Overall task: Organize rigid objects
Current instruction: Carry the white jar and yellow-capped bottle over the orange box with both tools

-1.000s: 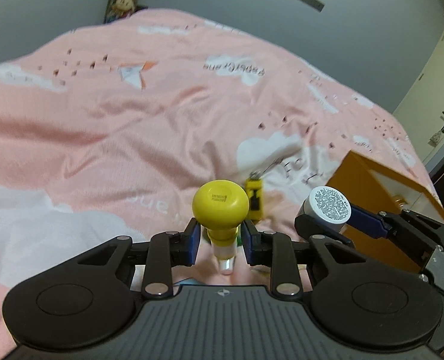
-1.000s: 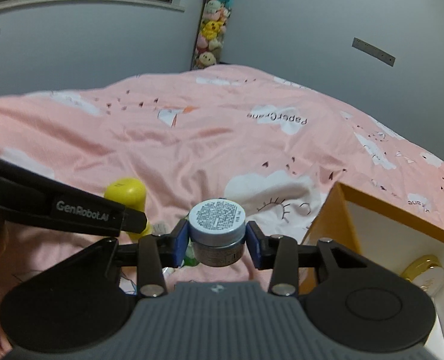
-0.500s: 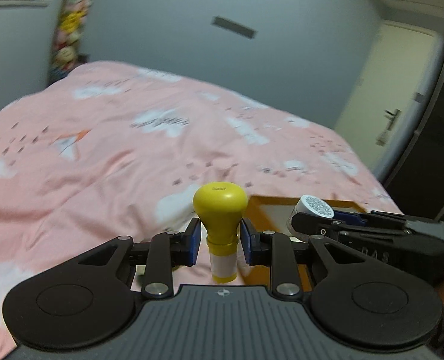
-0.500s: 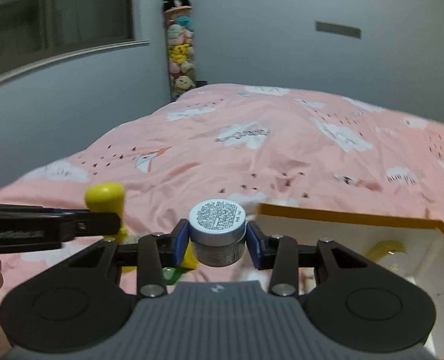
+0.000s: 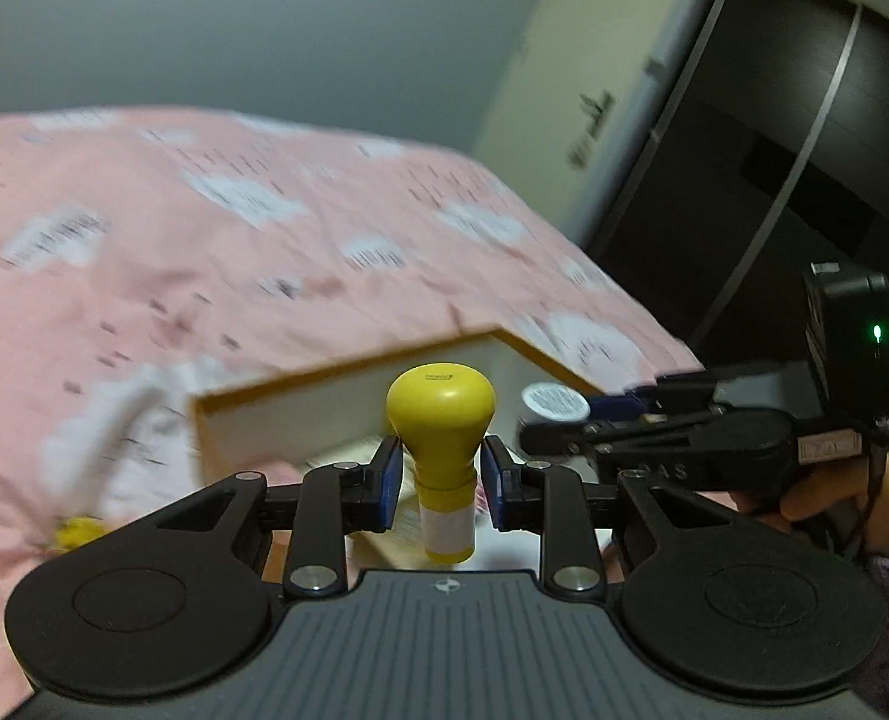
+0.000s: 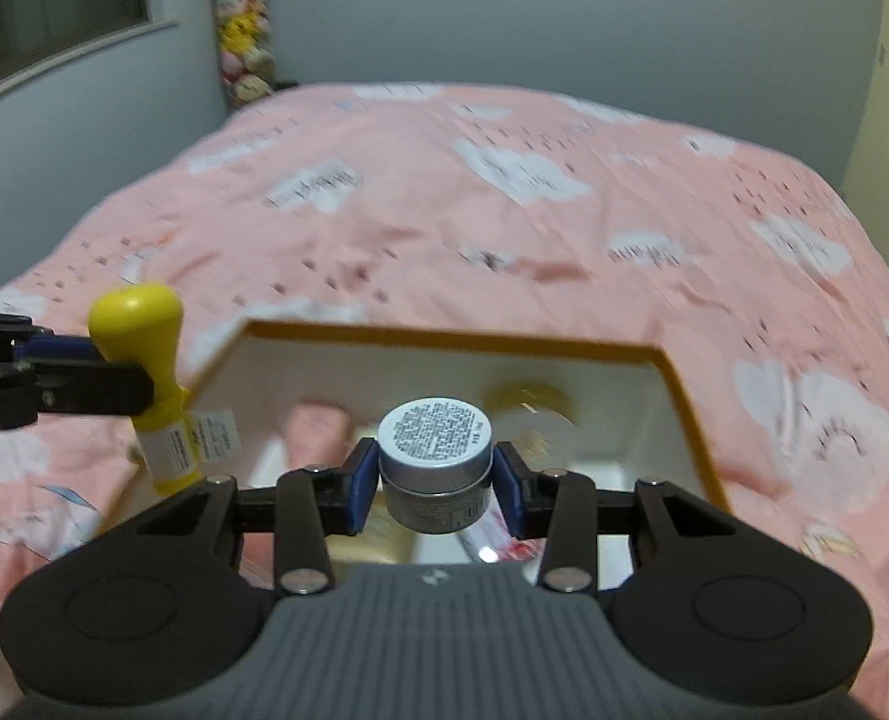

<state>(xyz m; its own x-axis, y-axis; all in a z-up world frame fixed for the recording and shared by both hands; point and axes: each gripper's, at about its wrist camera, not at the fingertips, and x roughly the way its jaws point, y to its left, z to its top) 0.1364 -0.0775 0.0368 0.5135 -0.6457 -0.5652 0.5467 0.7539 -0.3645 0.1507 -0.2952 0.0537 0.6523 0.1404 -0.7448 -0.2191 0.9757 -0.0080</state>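
Box (image 6: 681, 396) on the bed (image 6: 504, 192) — jar (image 6: 435, 468) over it, bottle (image 6: 144, 360) left.

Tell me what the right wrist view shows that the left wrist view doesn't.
Only the right wrist view looks into the orange-edged box: a pink item and a gold-coloured item lie inside, blurred. It also shows the window and the plush toys. Only the left wrist view shows the door and the dark wardrobe. Both show the yellow bottle in the left gripper, the grey jar in the right gripper, and the pink bedspread.
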